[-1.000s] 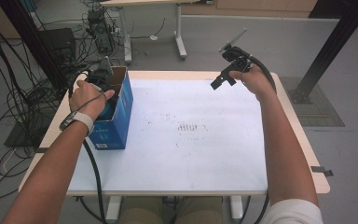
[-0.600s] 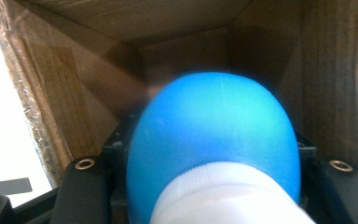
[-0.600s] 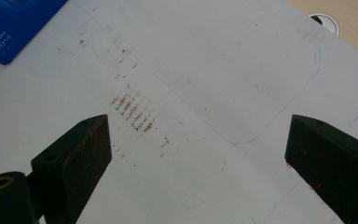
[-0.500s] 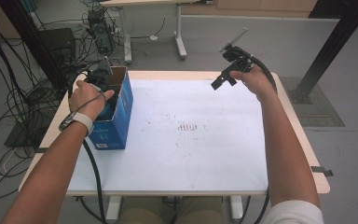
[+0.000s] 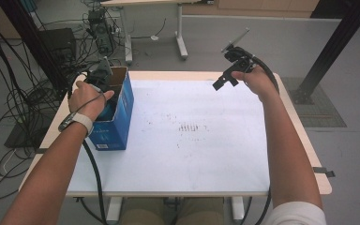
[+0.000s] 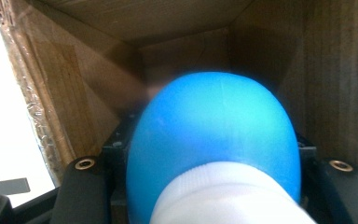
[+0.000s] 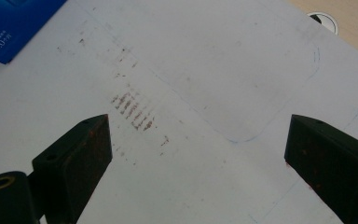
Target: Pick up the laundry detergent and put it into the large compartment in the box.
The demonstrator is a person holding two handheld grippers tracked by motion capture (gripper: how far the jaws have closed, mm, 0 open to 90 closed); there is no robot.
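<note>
High view first: the left hand-held gripper (image 5: 104, 80) is seen lowered into the open top of a blue cardboard box (image 5: 117, 123) that stands upright near the left edge of the white-topped desk (image 5: 201, 154). A patch of blue is glimpsed under the person's left hand (image 5: 88, 99), inside the box mouth, though its shape cannot be made out from here. The right hand-held gripper (image 5: 225, 79) is held up over the far right part of the desk, well apart from the box, with the right hand (image 5: 257, 80) wrapped round its grip and a black cable looped behind it. A cluster of small brown marks (image 5: 192, 127) is printed on the desk surface near its middle.

Left gripper view: a rounded blue plastic object with a ribbed white end (image 6: 214, 149) is clamped between the two black jaws, which are pressed against its sides. The object is set within the brown corrugated inner walls of the box (image 6: 65, 107), with the box floor dark beyond it.

Right gripper view: the jaws are spread wide apart and nothing is held between them. Below them the white desk surface is shown, with the brown marks (image 7: 133, 109) between the jaws and a corner of the blue box (image 7: 14, 23) at the upper left. A faint rounded pen outline (image 7: 261, 126) is drawn on the sheet.
</note>
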